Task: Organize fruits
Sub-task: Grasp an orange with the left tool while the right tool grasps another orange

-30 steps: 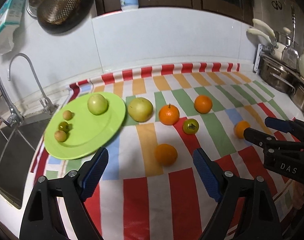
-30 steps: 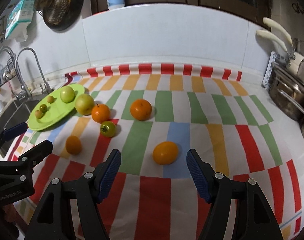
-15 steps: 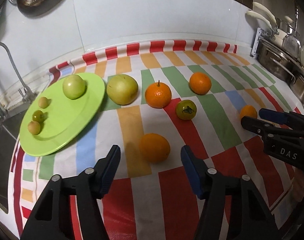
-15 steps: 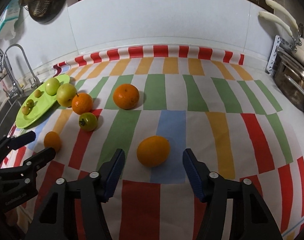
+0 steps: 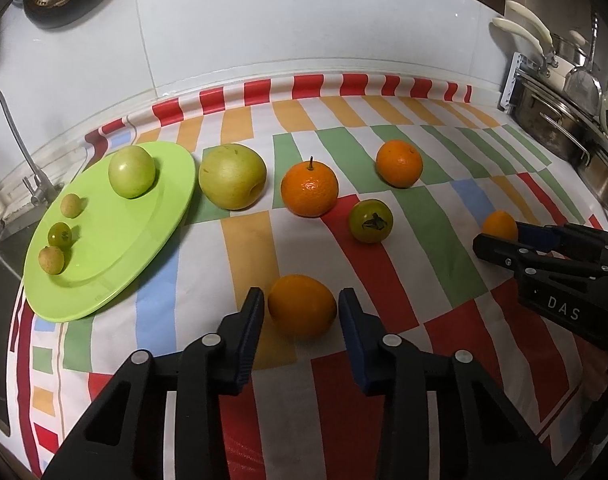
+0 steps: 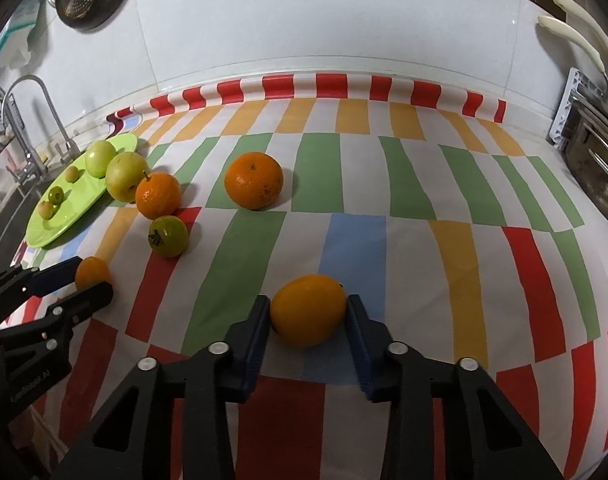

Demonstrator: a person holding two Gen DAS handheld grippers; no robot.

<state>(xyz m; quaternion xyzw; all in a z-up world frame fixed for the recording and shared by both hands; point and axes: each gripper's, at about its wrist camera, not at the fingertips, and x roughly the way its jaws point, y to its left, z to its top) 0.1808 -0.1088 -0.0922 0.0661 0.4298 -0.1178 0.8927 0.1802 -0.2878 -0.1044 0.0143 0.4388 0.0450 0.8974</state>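
Observation:
Fruits lie on a striped cloth. My left gripper (image 5: 299, 312) is open, its blue pads on either side of a small orange (image 5: 301, 305) with a slight gap. My right gripper (image 6: 308, 314) is closed in around another orange (image 6: 308, 310), pads touching its sides on the cloth. A green plate (image 5: 151, 224) at the left holds a green apple (image 5: 131, 172) and three small fruits. A yellow-green pear (image 5: 231, 176), a stemmed orange (image 5: 309, 188), another orange (image 5: 399, 163) and a green persimmon (image 5: 370, 221) lie between.
A sink and tap (image 5: 7, 120) lie left of the plate. Steel pots (image 5: 564, 132) stand at the right edge. The white tiled wall (image 5: 304, 20) closes the back. The right gripper also shows in the left wrist view (image 5: 500, 240).
Both grippers moved forward and down to their oranges and narrowed. The right pads have come onto its orange; the left pads now flank theirs.

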